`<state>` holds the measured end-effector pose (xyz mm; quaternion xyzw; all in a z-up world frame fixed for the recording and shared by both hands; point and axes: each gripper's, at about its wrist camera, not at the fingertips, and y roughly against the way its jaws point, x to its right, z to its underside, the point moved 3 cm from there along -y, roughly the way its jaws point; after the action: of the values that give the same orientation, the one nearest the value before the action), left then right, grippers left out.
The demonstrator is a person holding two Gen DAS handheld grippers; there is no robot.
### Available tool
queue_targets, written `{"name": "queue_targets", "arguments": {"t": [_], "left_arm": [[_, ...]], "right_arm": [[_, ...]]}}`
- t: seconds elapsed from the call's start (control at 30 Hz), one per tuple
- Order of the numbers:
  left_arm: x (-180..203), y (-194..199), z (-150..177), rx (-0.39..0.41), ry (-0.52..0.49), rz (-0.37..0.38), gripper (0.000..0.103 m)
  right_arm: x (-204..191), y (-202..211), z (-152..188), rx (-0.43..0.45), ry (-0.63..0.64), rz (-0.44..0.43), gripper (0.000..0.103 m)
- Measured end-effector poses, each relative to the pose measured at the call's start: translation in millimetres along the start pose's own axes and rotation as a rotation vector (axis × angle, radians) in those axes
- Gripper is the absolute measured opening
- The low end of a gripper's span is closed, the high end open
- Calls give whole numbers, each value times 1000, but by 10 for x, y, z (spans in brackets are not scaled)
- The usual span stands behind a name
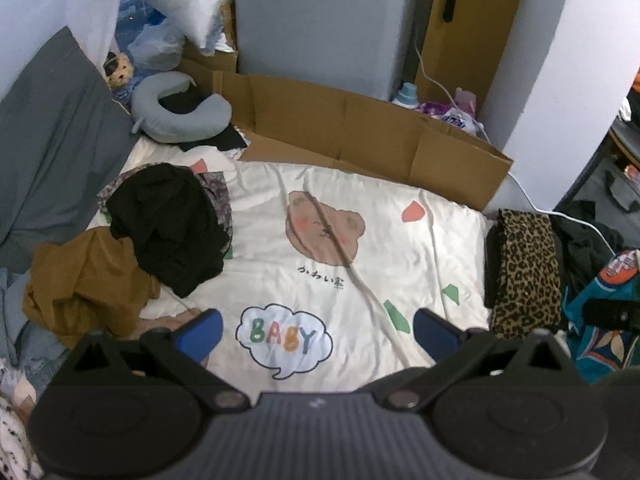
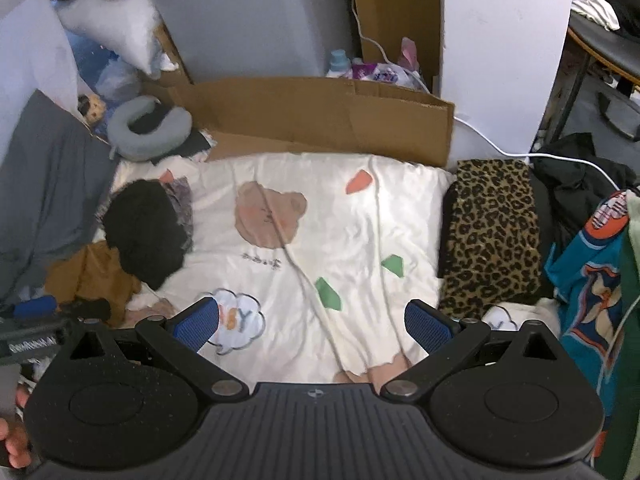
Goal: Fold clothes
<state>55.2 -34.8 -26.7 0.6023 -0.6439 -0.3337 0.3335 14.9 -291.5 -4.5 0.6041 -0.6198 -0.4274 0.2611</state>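
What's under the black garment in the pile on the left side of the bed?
The black garment lies atop a brown garment and a grey patterned cloth, which peek out at its edges. Whatever else lies beneath is covered; both sit on the cream bedsheet.

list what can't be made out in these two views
- Patterned cloth, left wrist view: mostly hidden under the black garment.
- Brown garment, right wrist view: partly covered by the black garment and the left gripper.
- Teal garment, both views: cut off by the right edge.
- Bottle label: too small to read.
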Motion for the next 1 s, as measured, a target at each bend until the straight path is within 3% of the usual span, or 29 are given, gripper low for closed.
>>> {"name": "queue_targets", "arguments": {"t": [0.27, 0.5, 1.0], "left_arm": [[21, -62, 69, 6, 56, -15, 102], [43, -104, 31, 10, 22, -24, 102], [48, -96, 106, -4, 46, -9, 102]], "right_arm": [[-10, -15, 79, -25, 10, -16, 102], [-32, -10, 100, -14, 37, 5, 102], [-120, -44, 81, -13, 57, -6, 102]]}}
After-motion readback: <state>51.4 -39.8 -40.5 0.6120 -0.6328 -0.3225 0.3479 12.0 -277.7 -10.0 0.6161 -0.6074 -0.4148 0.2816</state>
